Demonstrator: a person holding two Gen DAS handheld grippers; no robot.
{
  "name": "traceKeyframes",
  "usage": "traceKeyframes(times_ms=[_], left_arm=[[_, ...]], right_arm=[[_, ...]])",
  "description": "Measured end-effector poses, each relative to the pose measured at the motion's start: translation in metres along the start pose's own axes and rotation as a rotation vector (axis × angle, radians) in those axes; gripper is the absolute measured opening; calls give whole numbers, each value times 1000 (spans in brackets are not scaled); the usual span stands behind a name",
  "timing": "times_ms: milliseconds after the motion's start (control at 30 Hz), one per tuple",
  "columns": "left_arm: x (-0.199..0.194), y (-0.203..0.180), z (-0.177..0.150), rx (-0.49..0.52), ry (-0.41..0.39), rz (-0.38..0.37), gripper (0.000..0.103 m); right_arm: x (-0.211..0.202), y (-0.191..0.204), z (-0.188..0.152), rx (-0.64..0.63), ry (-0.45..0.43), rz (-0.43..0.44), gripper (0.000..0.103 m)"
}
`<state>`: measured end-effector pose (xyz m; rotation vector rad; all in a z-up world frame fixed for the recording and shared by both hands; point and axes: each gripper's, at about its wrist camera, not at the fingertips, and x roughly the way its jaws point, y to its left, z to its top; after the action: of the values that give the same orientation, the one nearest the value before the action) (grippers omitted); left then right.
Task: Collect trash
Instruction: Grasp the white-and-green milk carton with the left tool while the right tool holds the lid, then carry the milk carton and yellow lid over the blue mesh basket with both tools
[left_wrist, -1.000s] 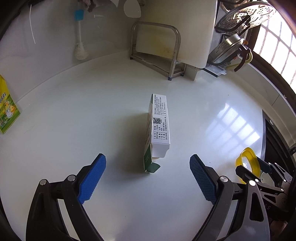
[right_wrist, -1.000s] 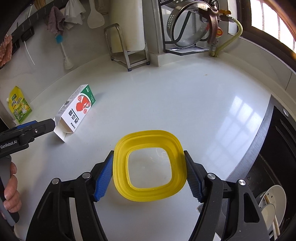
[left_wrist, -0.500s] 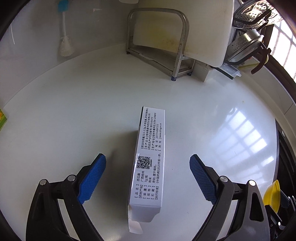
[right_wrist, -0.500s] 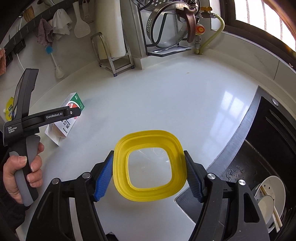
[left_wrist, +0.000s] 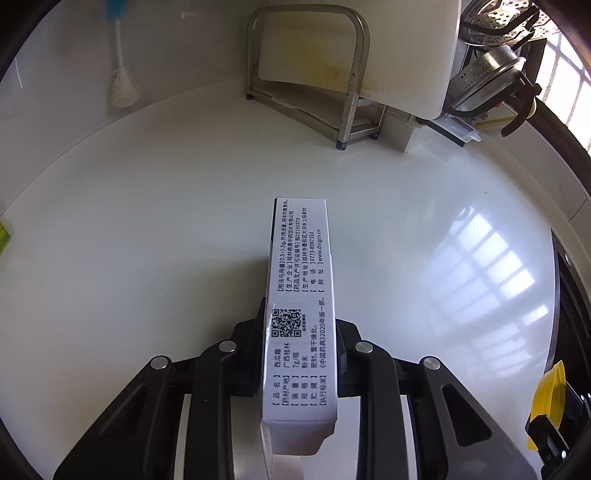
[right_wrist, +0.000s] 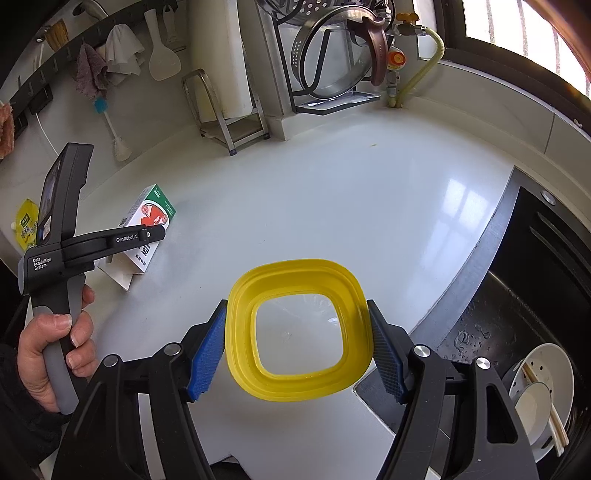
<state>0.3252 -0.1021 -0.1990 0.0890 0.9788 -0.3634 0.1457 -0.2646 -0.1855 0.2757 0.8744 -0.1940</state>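
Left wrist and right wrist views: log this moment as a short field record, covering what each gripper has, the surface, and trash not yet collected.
surface: white countertop
left gripper: jaws have just been closing, now clamped on the white medicine box, which lies on the countertop
right gripper: holding the yellow-rimmed container by its sides
uncollected trash: yellow sachet at the far left by the wall
nearby: sink with dishes

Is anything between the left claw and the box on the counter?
No. The left claw has just closed, and the box sits directly between its jaws with nothing else in the gap.
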Motion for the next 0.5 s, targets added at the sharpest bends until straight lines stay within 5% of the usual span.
traceKeyframes(times_ms=[500], left_arm=[[-126,22,-64,-35,-53,81,25]], right_arm=[[-51,25,-13,-86,1,123,68]])
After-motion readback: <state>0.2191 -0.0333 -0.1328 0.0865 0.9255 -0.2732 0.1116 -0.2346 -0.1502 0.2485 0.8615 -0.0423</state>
